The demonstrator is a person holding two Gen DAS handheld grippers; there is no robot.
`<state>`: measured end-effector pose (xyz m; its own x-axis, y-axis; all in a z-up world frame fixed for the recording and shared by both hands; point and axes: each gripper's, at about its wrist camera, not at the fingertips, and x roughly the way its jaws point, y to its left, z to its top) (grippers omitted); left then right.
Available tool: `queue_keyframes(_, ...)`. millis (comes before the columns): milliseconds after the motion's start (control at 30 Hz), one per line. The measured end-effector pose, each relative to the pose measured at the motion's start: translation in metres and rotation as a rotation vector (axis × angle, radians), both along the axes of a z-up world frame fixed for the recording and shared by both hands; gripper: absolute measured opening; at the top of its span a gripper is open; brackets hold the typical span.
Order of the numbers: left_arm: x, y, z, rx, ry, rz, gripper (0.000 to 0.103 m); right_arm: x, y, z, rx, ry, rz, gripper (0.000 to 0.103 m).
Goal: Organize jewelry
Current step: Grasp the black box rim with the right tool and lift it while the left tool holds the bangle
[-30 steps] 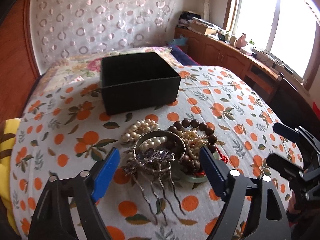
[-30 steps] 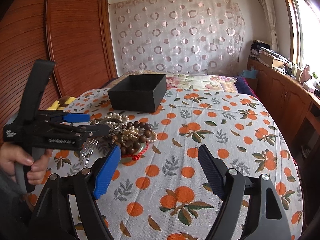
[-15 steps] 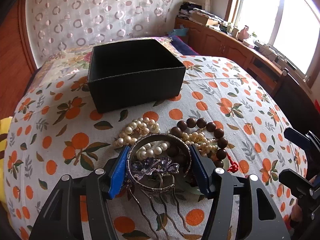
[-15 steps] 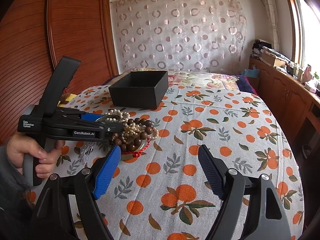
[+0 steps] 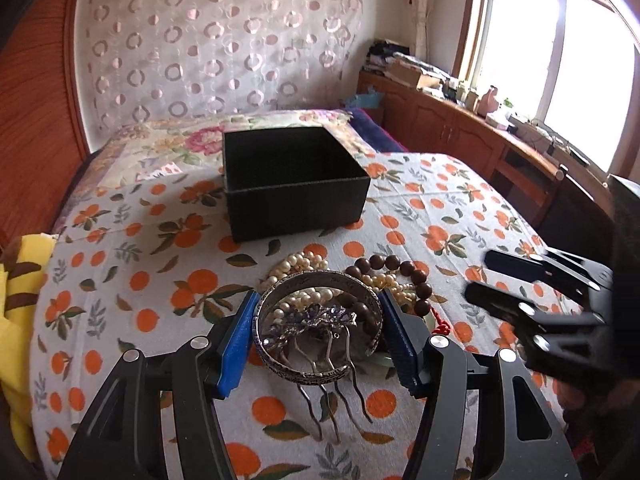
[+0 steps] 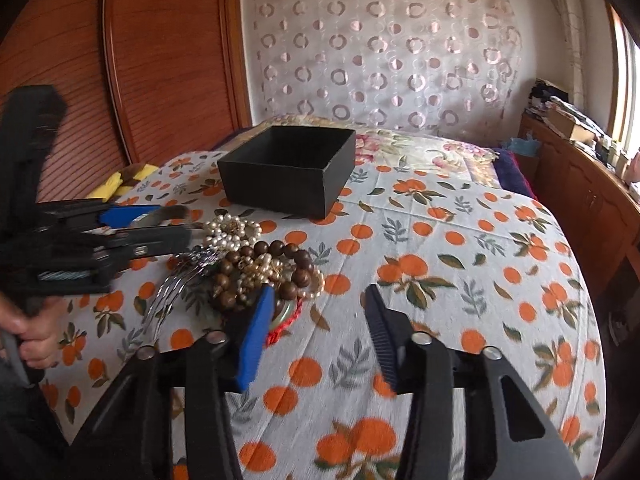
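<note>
Left claw (image 5: 318, 334): clamped on the silver bangle (image 5: 316, 322), blue pad pressing its left side, dark pad its right. The bangle sits tilted between the pads, above the jewelry heap. Through the ring shows a silver hair comb (image 5: 320, 344) with a purple flower top, its prongs hanging toward the camera; I cannot tell whether the comb rides with the bangle or rests on the cloth.

Right claw (image 6: 316, 320): spread wide, gripping nothing, low over the cloth just right of the heap. Its blue pad lies close to the brown bead bracelet (image 6: 276, 264) and a green ring with red cord (image 6: 286, 316); contact cannot be judged.

Heap: pearl strands (image 6: 230, 228), brown wooden beads, smaller cream pearls, all tangled together in front of the black box (image 5: 292, 180). The box is open-topped, its inside dark, standing apart from the heap on the far side.

The bed carries everything: white cloth (image 5: 440, 216) printed with oranges and leaves, with a floral quilt (image 5: 172, 144) behind the box and a yellow blanket (image 5: 16, 292) at the left edge.

Room: sheer curtain (image 6: 380, 52) with ring pattern on the far wall, reddish wood panelling (image 6: 120, 60) to the left, a low wooden cabinet (image 5: 460, 132) run under a bright window (image 5: 560, 64), its top cluttered with papers and small items.
</note>
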<state>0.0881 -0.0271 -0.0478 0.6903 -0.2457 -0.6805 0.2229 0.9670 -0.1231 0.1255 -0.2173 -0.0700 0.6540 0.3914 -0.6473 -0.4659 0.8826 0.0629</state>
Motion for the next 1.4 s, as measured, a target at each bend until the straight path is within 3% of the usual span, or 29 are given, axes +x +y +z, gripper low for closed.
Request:
queue_keyframes(133, -0.007, 0.002, 0.002, -0.006, -0.016, 0.005, 0.057, 0.025, 0.012, -0.006, -0.034, 0.051, 0.047, 0.032)
queue_keyframes(567, -0.015, 0.003, 0.004, -0.017, -0.029, 0.008, 0.057, 0.072, 0.031, -0.021, -0.029, 0.205, 0.097, 0.032)
queue_keyframes(767, -0.015, 0.002, 0.003, -0.013, -0.025, 0.007, 0.057, 0.079, 0.035, -0.026, -0.03, 0.226, 0.105, 0.032)
queue_keyframes(800, -0.015, 0.002, 0.003, -0.014, -0.026, 0.008, 0.057, 0.078, 0.036, -0.026, -0.025, 0.23, 0.112, 0.03)
queue_keyframes(833, -0.015, 0.002, 0.002, -0.014, -0.025, 0.009, 0.057, 0.078, 0.036, -0.026, -0.019, 0.233, 0.126, 0.019)
queue_keyframes(867, -0.015, 0.002, 0.003, -0.014, -0.025, 0.009, 0.057, 0.076, 0.037, -0.026, -0.023, 0.229, 0.133, 0.015)
queue_keyframes(1033, -0.014, 0.003, 0.0, -0.008, -0.022, 0.015, 0.057, 0.064, 0.032, -0.01, 0.007, 0.157, 0.124, 0.015)
queue_keyframes(1400, -0.009, 0.011, 0.011, 0.005, -0.044, 0.035, 0.057, 0.038, 0.024, 0.062, 0.049, -0.021, 0.151, 0.015)
